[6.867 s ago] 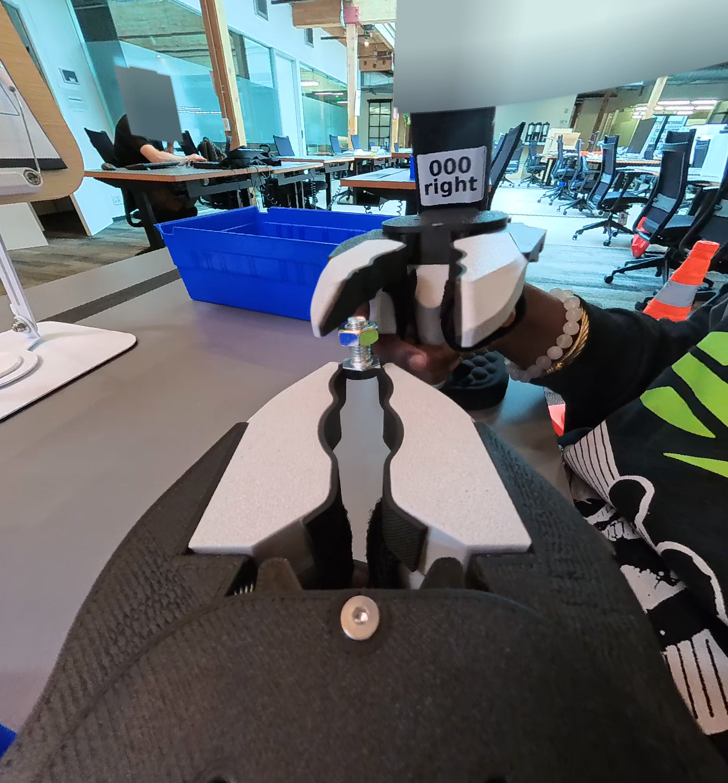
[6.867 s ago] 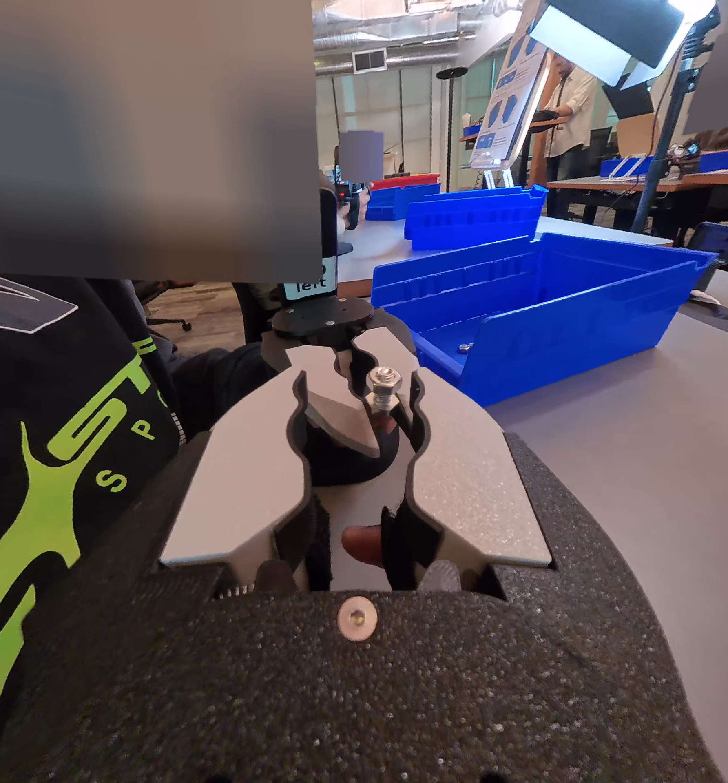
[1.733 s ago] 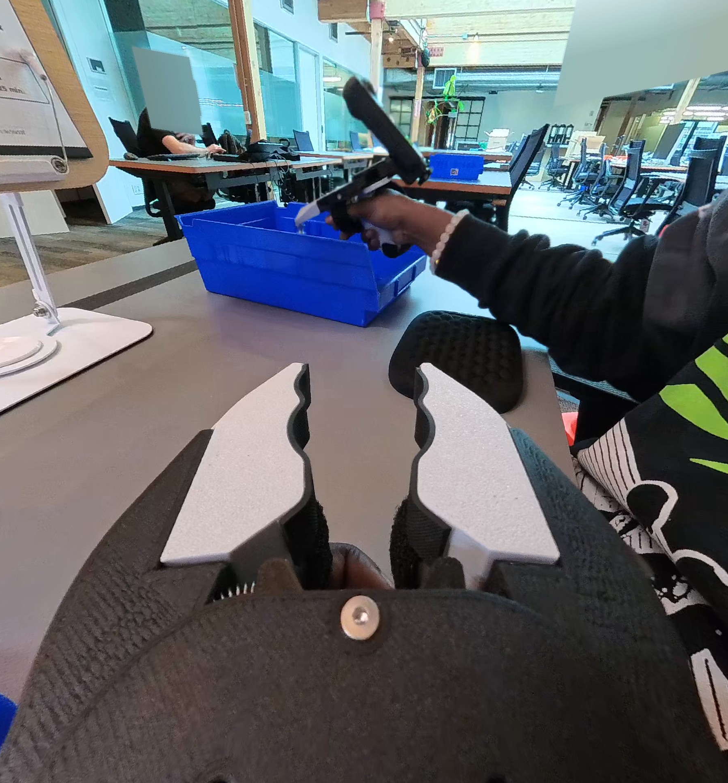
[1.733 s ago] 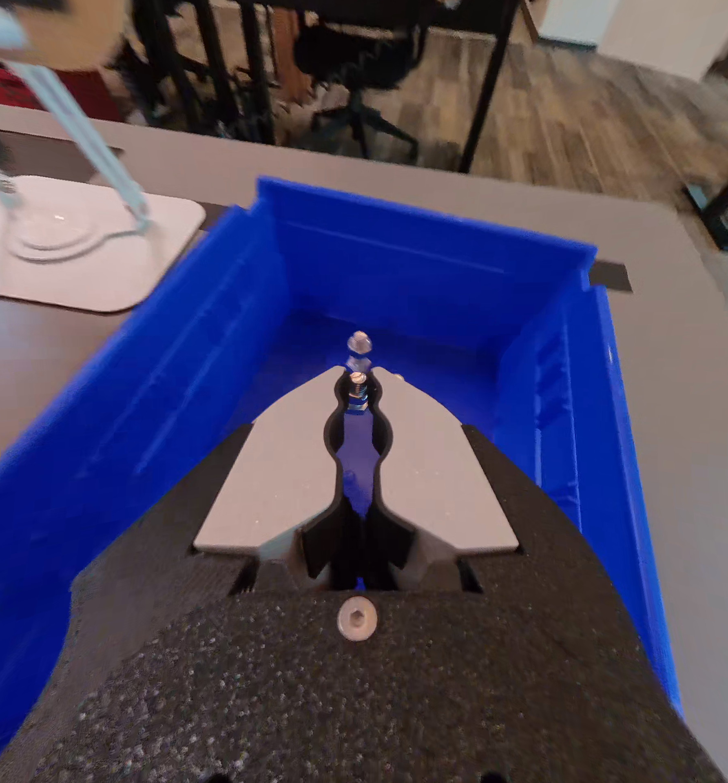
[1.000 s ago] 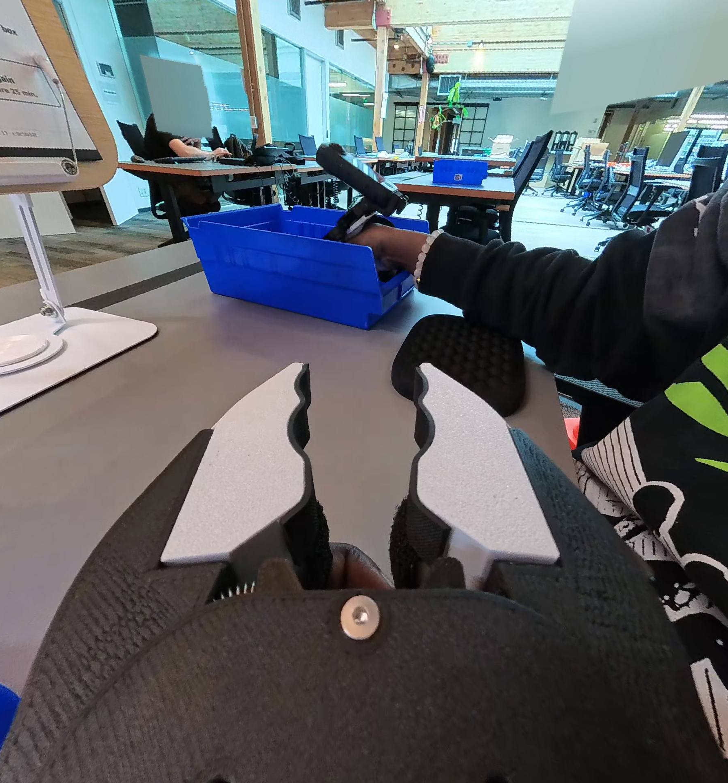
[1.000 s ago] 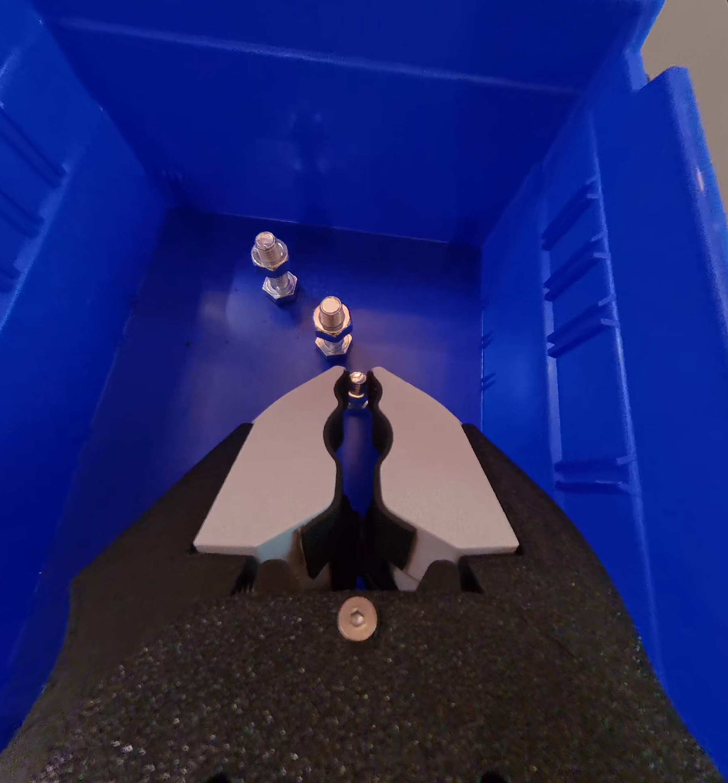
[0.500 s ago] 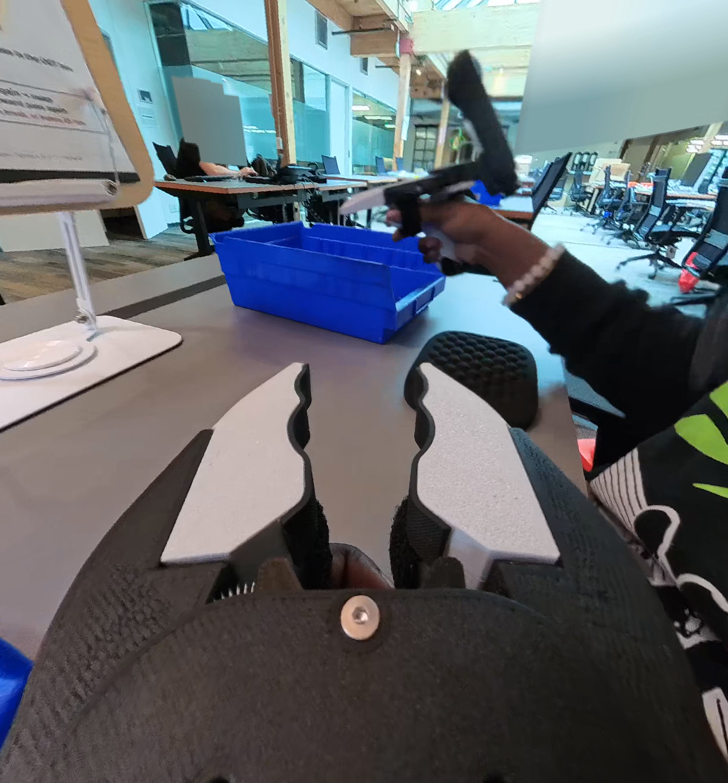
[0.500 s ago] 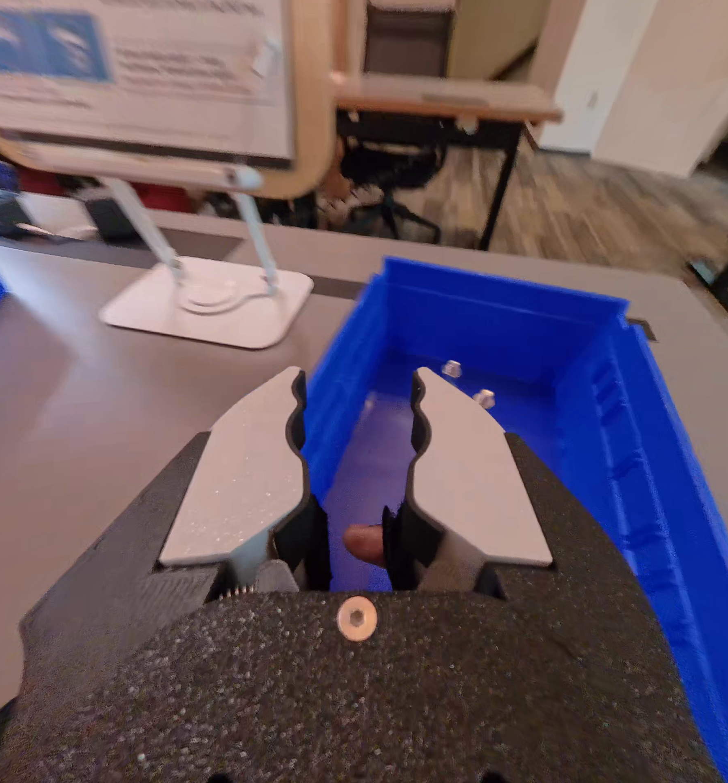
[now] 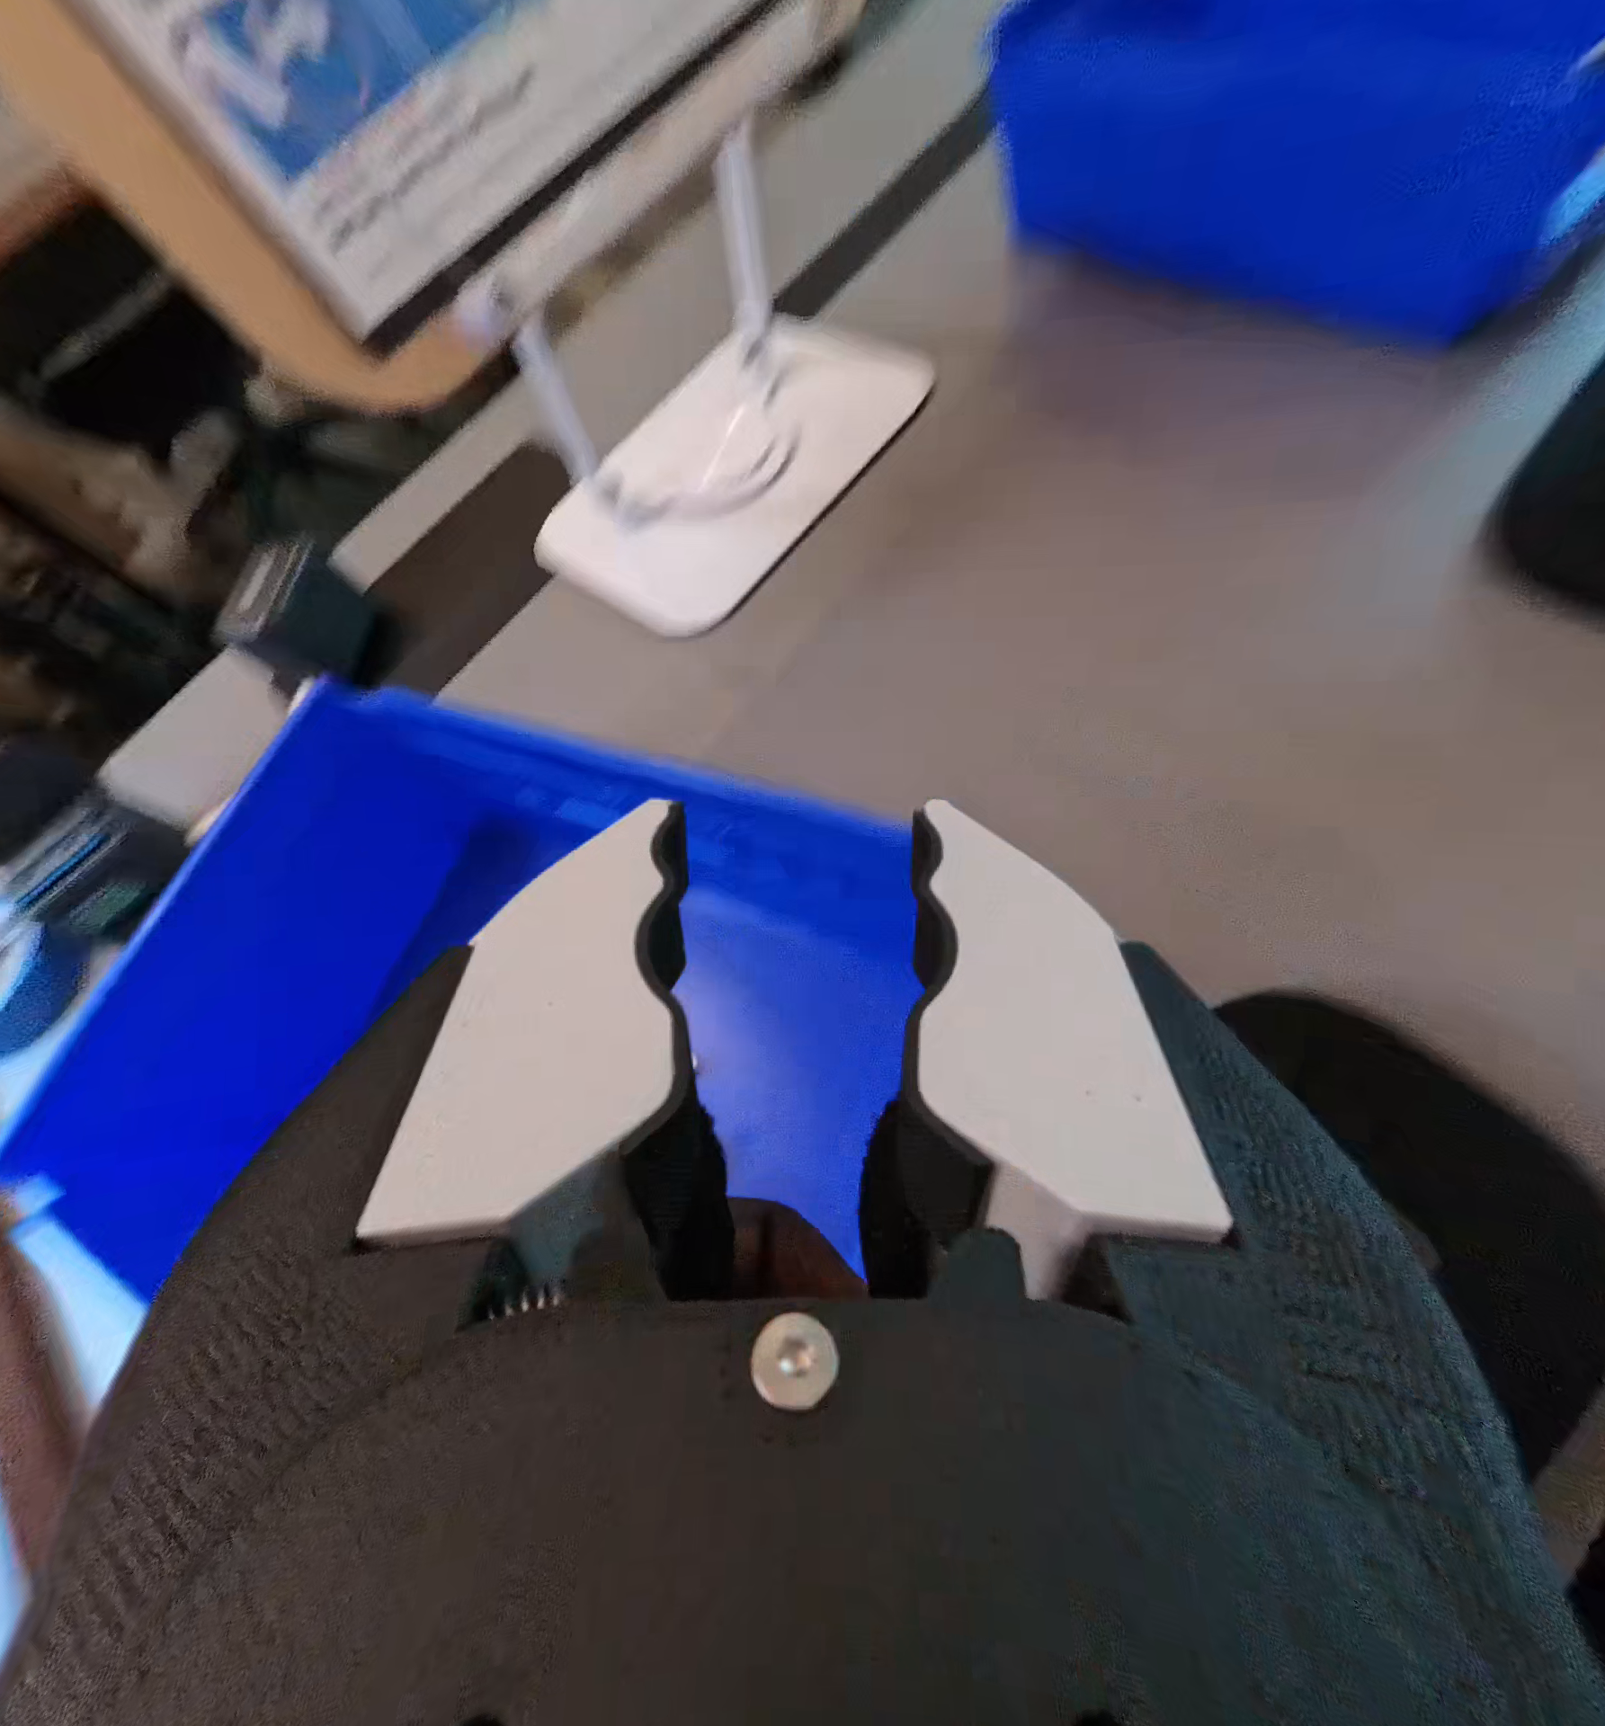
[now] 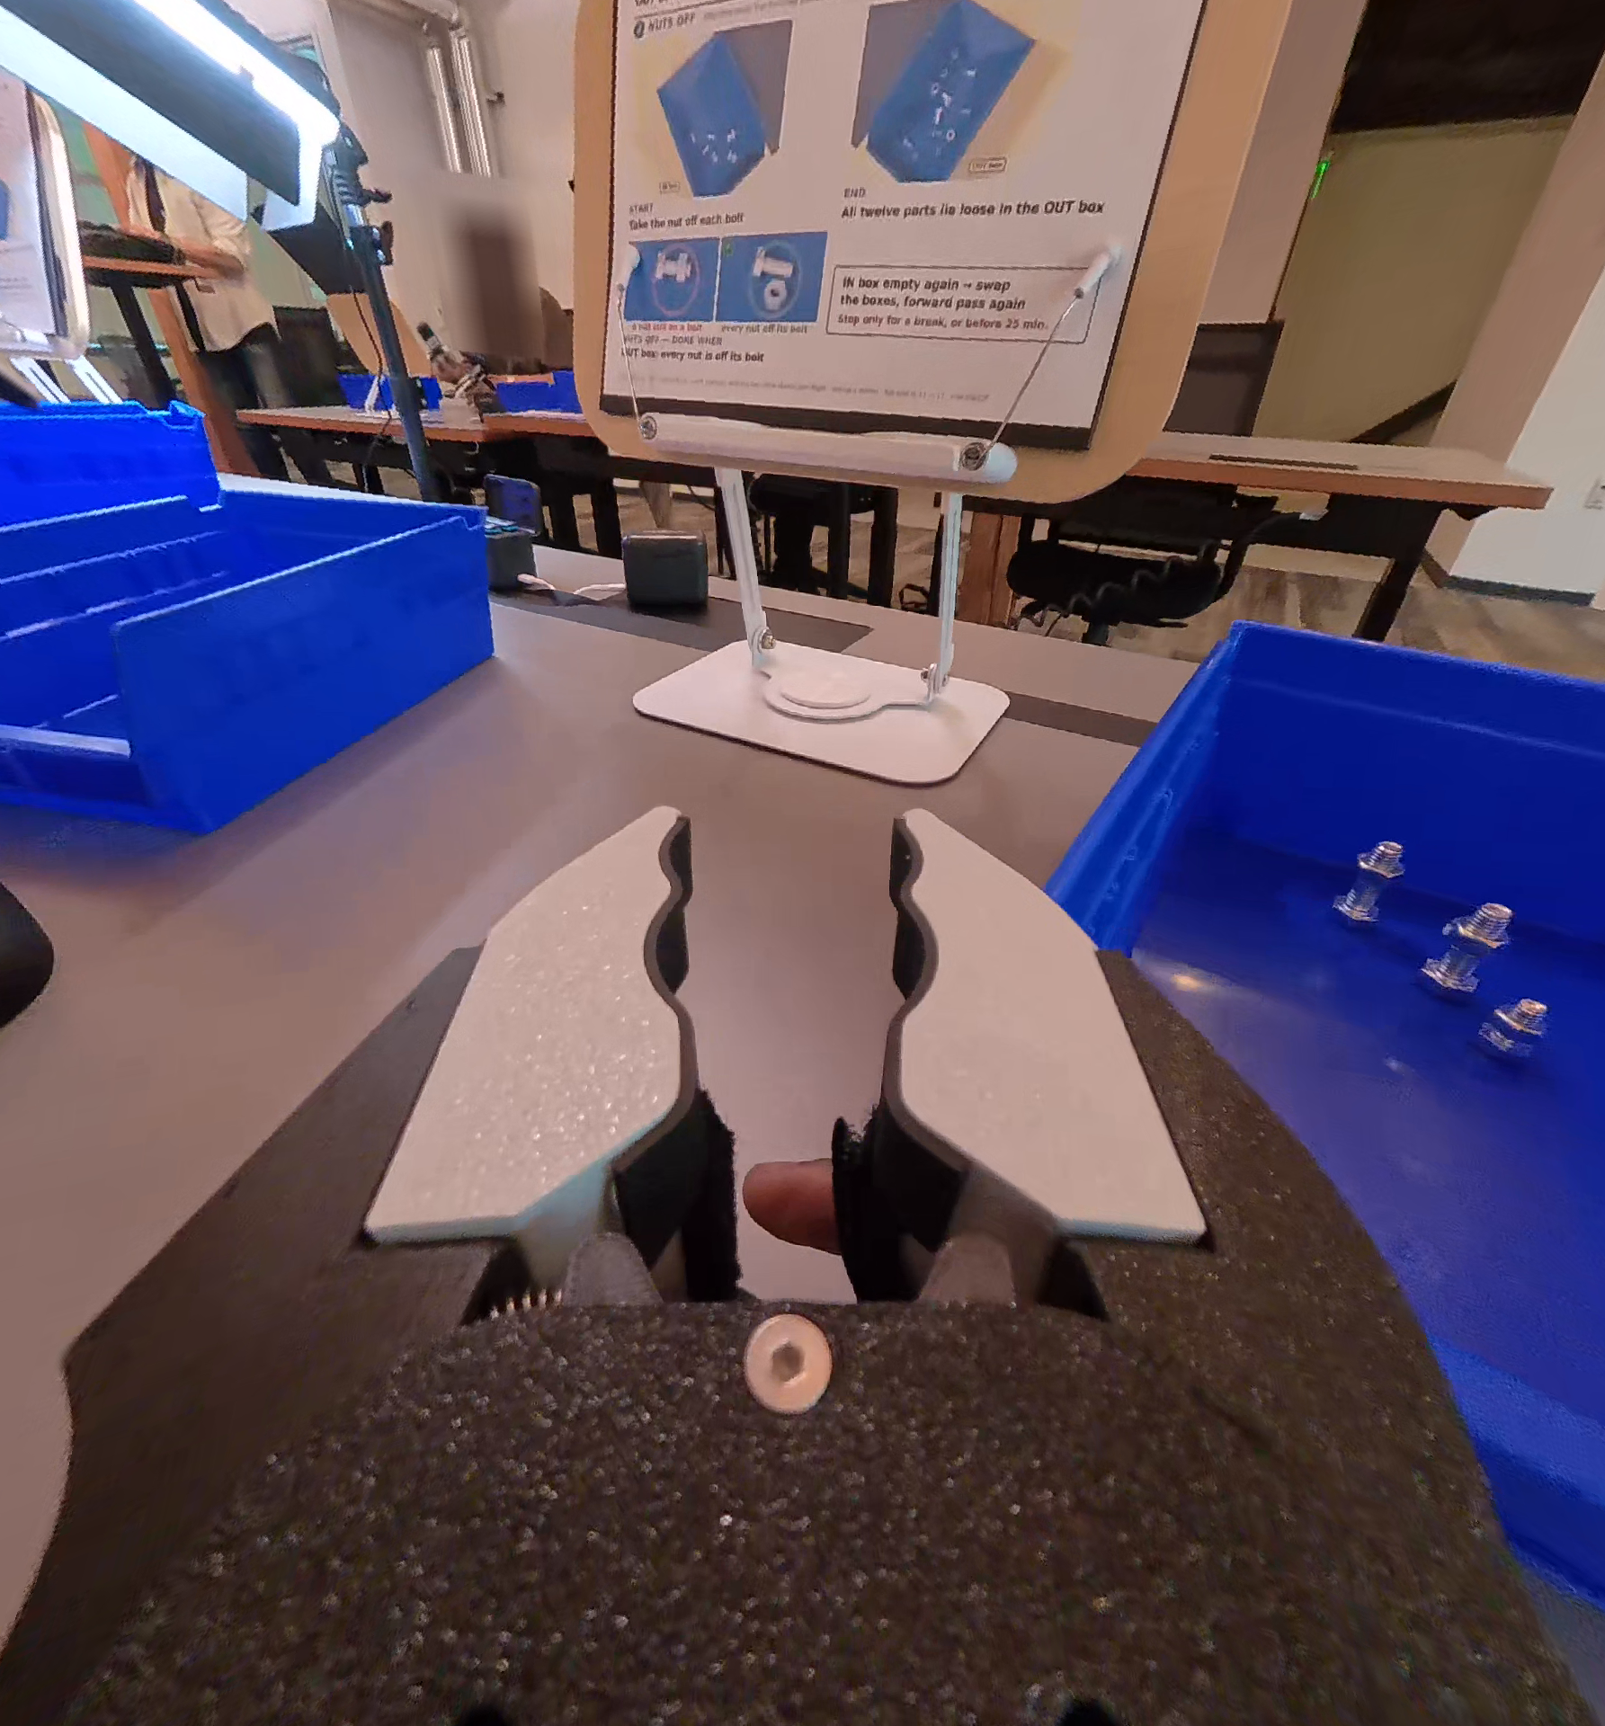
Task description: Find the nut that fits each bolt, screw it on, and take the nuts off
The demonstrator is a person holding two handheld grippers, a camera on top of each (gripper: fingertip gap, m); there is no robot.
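Left gripper: jaws wide, empty, hanging over a blue bin at 9 o'clock on the worktop. The view is motion-blurred and the bin floor between the jaws shows no bolt or nut I can make out. Risk: a grab made at this speed closes on nothing or clips the bin wall.

Sign stand at 12 o'clock, mid worktop.

Right gripper: jaws wide, empty, above bare worktop. Second blue bin at 3 o'clock holds three bolts with nuts on, standing head-down in a row, near each other. Risk: they look top-heavy; a jaw reaching for one may topple its neighbours, and pinching the threads, not the nut, would let it slip.
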